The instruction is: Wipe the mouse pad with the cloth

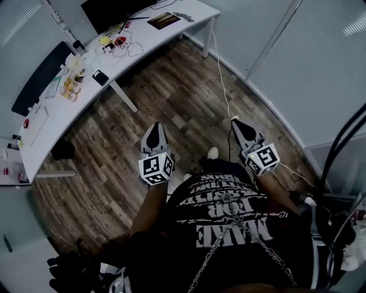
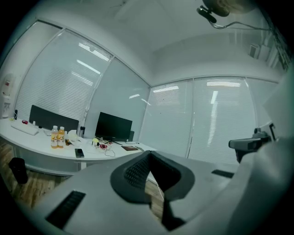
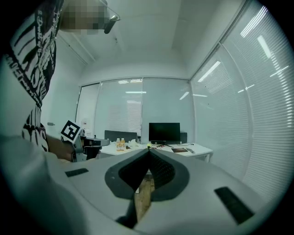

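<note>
The mouse pad point(image 1: 164, 20), a dark brown rectangle, lies on the far right end of the white desk point(image 1: 189, 11), well away from me. It also shows small in the left gripper view as the mouse pad point(image 2: 130, 148) and in the right gripper view as the mouse pad point(image 3: 179, 150). I cannot make out a cloth. My left gripper point(image 1: 154, 127) and right gripper point(image 1: 237, 123) hang level over the wooden floor in front of the person's body. Both are shut with nothing between the jaws, as seen at the left gripper point(image 2: 149, 153) and the right gripper point(image 3: 148, 151).
The curved desk carries a black monitor point(image 2: 113, 126), two orange bottles point(image 2: 57, 137), a phone point(image 1: 100, 77) and tangled cables point(image 1: 123, 44). A white cable point(image 1: 223, 86) runs across the floor. A dark bin point(image 1: 62, 150) stands under the desk. Glass walls with blinds surround the room.
</note>
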`<state>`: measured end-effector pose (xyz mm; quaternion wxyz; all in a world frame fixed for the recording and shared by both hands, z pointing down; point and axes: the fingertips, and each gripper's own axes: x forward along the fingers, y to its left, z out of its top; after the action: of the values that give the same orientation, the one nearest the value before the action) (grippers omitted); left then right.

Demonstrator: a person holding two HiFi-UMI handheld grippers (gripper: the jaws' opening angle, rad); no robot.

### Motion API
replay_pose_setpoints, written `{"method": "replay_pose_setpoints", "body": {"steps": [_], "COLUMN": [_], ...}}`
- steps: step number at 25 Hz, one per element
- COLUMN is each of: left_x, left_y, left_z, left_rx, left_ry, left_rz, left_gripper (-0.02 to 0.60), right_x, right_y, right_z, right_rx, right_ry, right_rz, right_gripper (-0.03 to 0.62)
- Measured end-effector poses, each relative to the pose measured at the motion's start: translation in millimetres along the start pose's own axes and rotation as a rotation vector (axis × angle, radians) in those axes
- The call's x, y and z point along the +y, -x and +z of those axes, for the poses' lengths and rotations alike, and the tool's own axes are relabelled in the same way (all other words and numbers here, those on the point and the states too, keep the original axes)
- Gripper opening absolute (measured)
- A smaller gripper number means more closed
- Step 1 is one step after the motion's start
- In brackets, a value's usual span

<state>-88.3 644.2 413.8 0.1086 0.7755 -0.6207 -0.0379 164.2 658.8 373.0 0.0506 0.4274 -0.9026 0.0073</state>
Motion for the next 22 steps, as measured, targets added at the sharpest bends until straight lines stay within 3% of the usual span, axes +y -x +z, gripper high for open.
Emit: {"method": "replay_pose_setpoints", "body": {"steps": [4, 8, 14, 22], "left_x": [-11.9, -0.7, 13.5, -3.6], "left_y": [-19.3, -40.8, -80.6, -137.8], "left_z": [-10.7, -26.7, -30.2, -36.0], "left_rx": [0.024, 0.090, 0.126, 0.151], "left_ry": [-0.008, -0.013, 0.009, 0.008], "left_rz": [-0.013, 0.024, 0.079, 0.061], "left_gripper": [0.006, 0.006, 0.006, 0.006], "right_x": [-18.9, -34.7, -71.6, -118.1], "right_y": [-10.8, -34.1, -76.6, -111.6], "right_z": [-9.0, -11.8, -25.5, -36.4], "right_rx": [0.002, 0.007, 0.048, 0.061], "right_ry": [-0.047, -0.068, -0.090, -0.107], "right_rz": [0.035, 0.051, 0.078, 0.107], "right_gripper": [0.000, 0.000, 0.000, 0.000]}}
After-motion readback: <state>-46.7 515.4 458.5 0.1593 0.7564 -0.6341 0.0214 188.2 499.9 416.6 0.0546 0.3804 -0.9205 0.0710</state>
